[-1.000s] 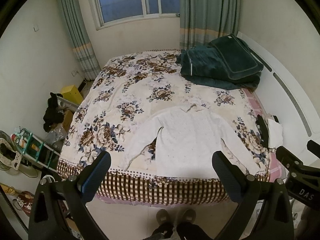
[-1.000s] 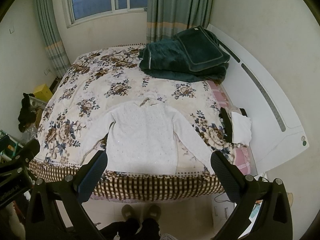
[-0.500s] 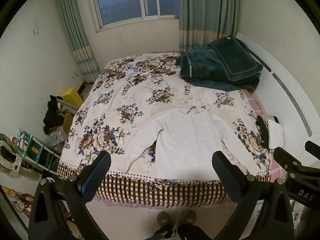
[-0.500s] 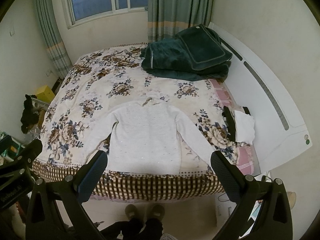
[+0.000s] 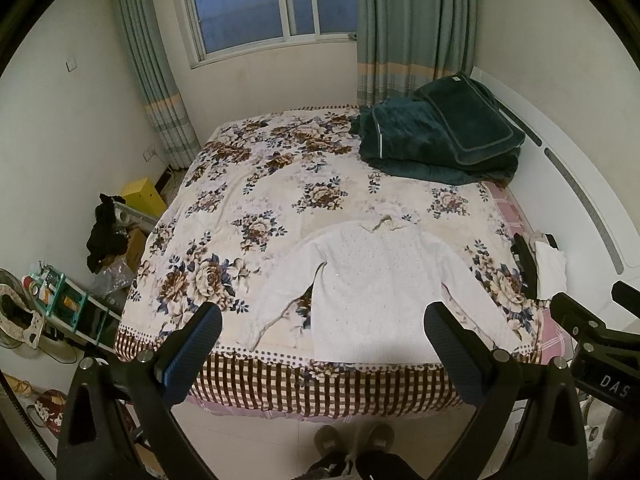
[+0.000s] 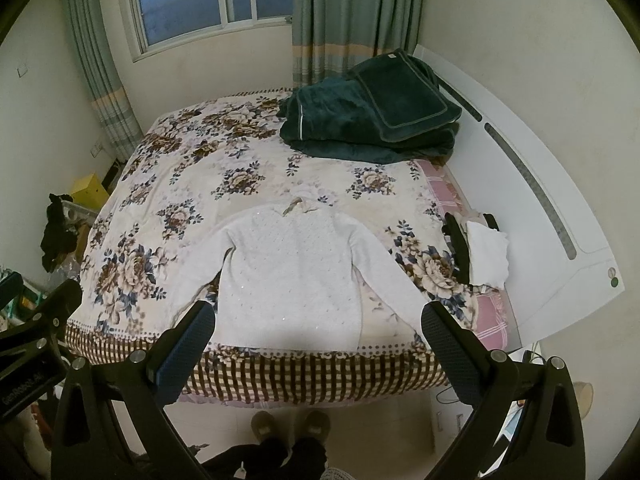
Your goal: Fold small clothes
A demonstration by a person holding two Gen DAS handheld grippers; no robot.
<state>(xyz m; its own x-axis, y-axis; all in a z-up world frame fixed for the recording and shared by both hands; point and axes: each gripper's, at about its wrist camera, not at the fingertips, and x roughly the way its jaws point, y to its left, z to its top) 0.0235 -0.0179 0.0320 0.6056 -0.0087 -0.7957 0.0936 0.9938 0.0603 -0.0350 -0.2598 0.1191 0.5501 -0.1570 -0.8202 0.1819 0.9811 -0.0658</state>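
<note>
Currently, a white sweater [image 5: 376, 280] lies flat, sleeves spread, at the near edge of the bed [image 5: 256, 184]. Left claw [image 5: 324, 344] and right claw [image 6: 316, 340] both hang released above the floor before the bed, grasping nothing. Green blankets [image 6: 368, 116] sit at the bed's far corner.

We see the bed [image 5: 280, 184] bare of objects across its middle and left, so passage there is free. At the far right a dark green quilt pile [image 5: 436, 140] blocks the corner; folded clothes [image 6: 480, 252] crowd the right edge beside the white sweater [image 6: 288, 272].
</note>
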